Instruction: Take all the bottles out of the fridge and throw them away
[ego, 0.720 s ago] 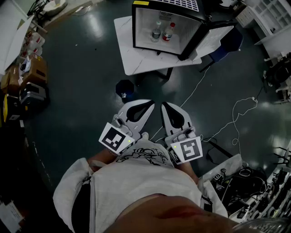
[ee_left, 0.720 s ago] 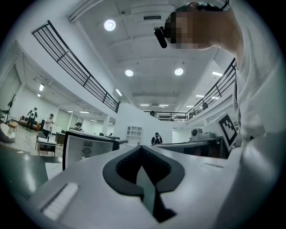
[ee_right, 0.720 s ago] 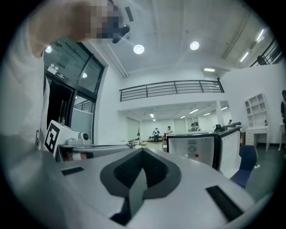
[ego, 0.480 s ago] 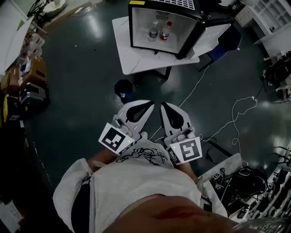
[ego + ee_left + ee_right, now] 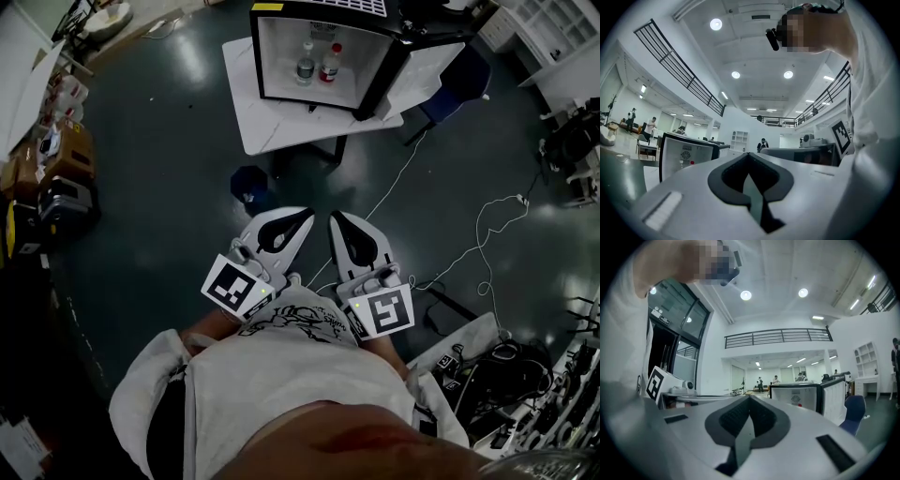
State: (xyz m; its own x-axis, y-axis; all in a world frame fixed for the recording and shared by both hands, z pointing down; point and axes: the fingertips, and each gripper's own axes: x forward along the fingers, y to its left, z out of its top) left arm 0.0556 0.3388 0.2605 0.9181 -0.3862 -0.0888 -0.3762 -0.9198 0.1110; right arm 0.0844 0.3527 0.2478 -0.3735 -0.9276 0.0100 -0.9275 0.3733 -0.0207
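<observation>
Approach step: the left hand-held gripper and right hand-held gripper, both clenched empty, must next reach the bottles in the open fridge.

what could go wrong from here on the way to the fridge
The white cable trails across the floor between the person and the table: a trip hazard.
The two bottles stand close together in the fridge; grabbing one may topple the other.
The left gripper and right gripper are shut and must open first.
</observation>
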